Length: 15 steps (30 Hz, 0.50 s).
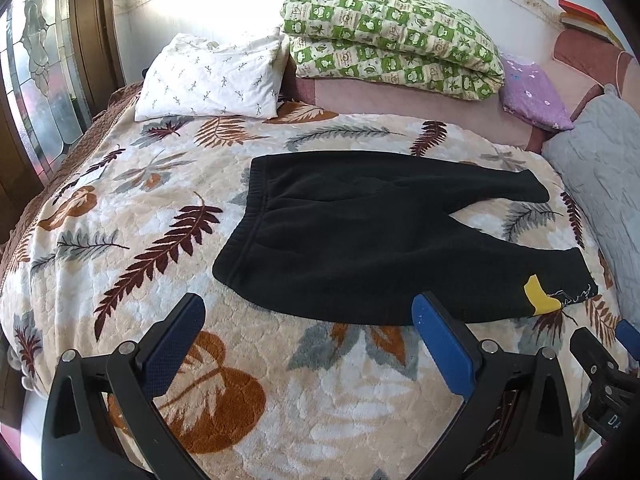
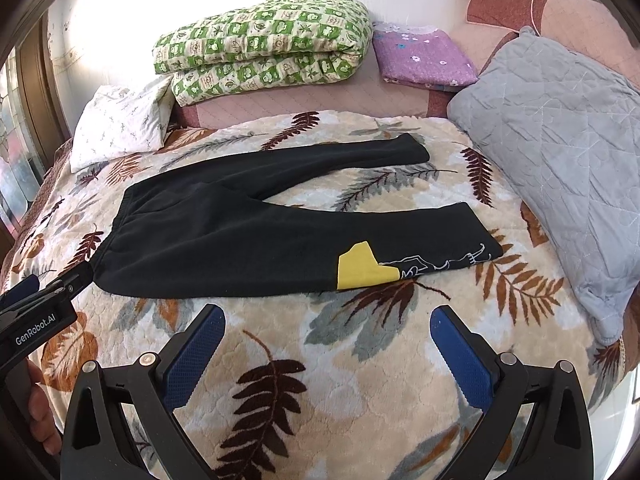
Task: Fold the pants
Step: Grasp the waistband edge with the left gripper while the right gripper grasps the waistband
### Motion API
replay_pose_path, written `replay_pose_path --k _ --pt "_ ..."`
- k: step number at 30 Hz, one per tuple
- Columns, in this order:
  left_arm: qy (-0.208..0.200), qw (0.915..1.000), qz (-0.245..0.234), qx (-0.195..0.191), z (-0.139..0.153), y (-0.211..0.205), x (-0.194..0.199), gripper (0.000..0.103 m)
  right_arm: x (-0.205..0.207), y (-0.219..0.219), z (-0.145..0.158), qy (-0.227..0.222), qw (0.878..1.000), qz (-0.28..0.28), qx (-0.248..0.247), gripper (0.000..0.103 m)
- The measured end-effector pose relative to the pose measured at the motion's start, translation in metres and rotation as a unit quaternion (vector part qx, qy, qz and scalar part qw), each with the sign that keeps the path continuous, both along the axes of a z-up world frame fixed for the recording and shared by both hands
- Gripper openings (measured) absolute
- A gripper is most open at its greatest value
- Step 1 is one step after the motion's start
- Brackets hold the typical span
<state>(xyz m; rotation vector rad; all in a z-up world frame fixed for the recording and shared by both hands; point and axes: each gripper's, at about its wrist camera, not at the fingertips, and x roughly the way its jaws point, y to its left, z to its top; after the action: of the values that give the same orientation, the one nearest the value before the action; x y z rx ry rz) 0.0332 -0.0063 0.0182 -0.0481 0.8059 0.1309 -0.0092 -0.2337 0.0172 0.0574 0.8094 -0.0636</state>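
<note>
Black pants (image 1: 360, 240) lie flat on the leaf-patterned blanket (image 1: 160, 208), waistband to the left, both legs spread apart to the right. The near leg has a yellow patch (image 1: 540, 294) and white print by its cuff. My left gripper (image 1: 308, 320) is open and empty, hovering just in front of the pants' near edge. In the right wrist view the pants (image 2: 240, 240) lie ahead with the yellow patch (image 2: 360, 268). My right gripper (image 2: 328, 332) is open and empty, a little short of the near leg. The left gripper (image 2: 40, 308) shows there by the waistband corner.
A white pillow (image 1: 212, 76), a folded green checked quilt (image 1: 392, 40) and a folded purple cloth (image 1: 532, 92) lie at the back. A grey quilted pillow (image 2: 560, 152) lies at the right of the bed. A window (image 1: 36, 92) is at left.
</note>
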Motion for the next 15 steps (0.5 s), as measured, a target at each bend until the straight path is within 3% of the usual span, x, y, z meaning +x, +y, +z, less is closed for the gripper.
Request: replay_pose_path --k 10,15 --pt "0.022 0.9997 0.007 0.006 -0.007 -0.006 0.041 0.103 0.040 -0.011 0.002 0.014 0.999 0.020 0.021 0.103" --pt "0.071 0.9973 -0.013 0.005 -0.007 -0.004 0.080 0.103 0.071 -0.024 0.010 0.013 0.998 0.045 0.042 0.103"
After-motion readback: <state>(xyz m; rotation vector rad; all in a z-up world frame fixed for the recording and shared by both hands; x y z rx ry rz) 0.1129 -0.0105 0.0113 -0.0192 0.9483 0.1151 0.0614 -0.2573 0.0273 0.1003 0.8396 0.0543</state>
